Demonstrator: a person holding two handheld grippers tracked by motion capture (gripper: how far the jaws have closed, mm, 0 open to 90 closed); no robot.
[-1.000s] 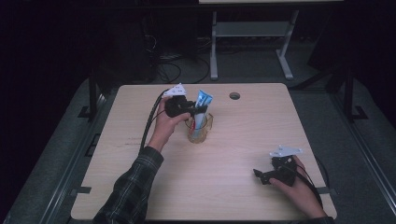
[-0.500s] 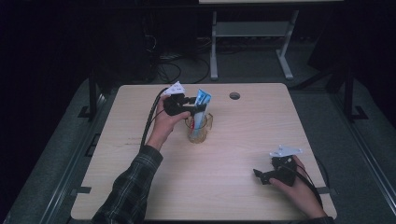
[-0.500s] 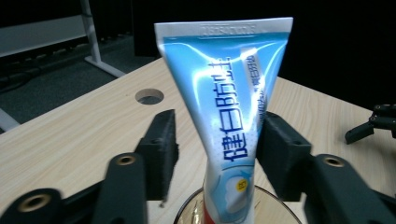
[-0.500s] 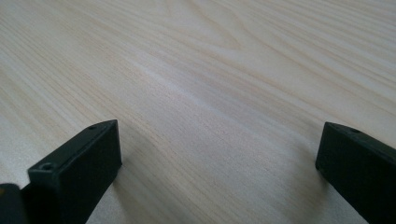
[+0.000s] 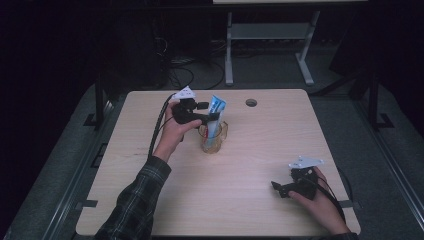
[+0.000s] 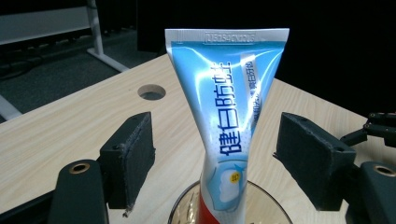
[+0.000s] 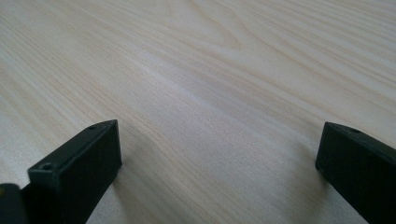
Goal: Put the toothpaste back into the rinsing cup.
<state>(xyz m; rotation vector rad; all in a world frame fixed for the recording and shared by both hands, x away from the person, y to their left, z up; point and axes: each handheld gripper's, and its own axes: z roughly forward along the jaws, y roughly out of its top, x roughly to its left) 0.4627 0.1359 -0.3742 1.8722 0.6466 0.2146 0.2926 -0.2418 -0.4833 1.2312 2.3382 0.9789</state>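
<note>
- Since the earlier frames the left gripper (image 5: 212, 117) has let go of the tube (image 5: 215, 112): its jaws have just been opening, and the tube stands between them with a gap on each side.
- Left fingers (image 6: 130, 156) are now wide; neither pad touches the tube in the left gripper view.
- Standing in the glass (image 5: 214, 140), the tube has its crimped end up and its cap end down inside, and leans a little.
- Its long axis runs nearly upright, crossing the line between the fingers at about a right angle, so the fingers sit level with the upper half of the tube.
- From the left fingers the tube lies straight ahead, between them; a pull straight back, away from the glass, would likely clear it without tipping.
- Right gripper (image 5: 280, 189) rests low over bare bench (image 5: 260, 150), well apart from the glass, its fingers (image 7: 77, 158) wide and empty.
- Left hand (image 5: 175, 132) is by far the nearer to the tube.
</note>
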